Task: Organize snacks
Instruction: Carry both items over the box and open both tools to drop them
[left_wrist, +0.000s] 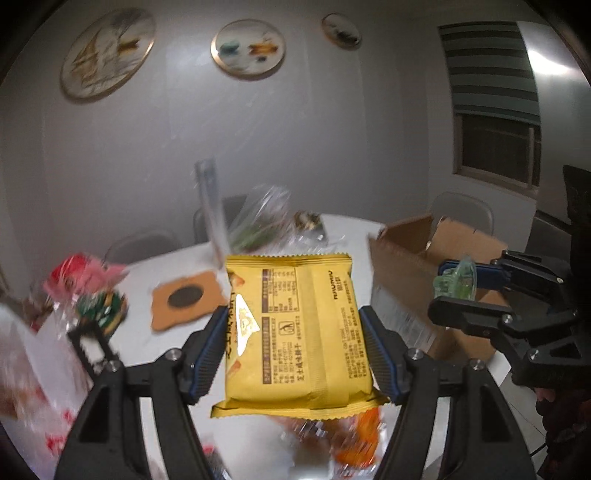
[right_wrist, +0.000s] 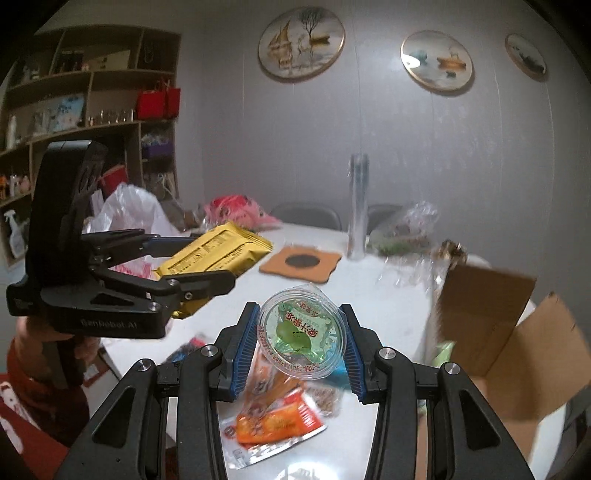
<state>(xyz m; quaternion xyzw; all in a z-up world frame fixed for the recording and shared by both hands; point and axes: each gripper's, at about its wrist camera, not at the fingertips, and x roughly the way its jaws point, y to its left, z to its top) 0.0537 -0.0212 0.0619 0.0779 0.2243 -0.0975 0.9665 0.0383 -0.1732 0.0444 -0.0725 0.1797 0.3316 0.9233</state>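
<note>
The open brown cardboard box (right_wrist: 491, 328) stood at the desk's (right_wrist: 369, 273) right edge, nearest the right hand-held gripper (right_wrist: 301, 341), which was clamped on a clear round jelly cup with a green printed lid (right_wrist: 300, 332). The left hand-held gripper (left_wrist: 293, 343), farther from the box, gripped a flat yellow foil snack packet (left_wrist: 295, 332) across its width, long axis pointing away, above the desk.

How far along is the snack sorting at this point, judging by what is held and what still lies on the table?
Done: hard to tell; the open cardboard box shows something green inside, unclear what. In hand: the left gripper is shut on a yellow cracker packet, and the right gripper is shut on a green jelly cup, both clear of the table. Left: an orange snack pouch and clear bags remain out.
</note>
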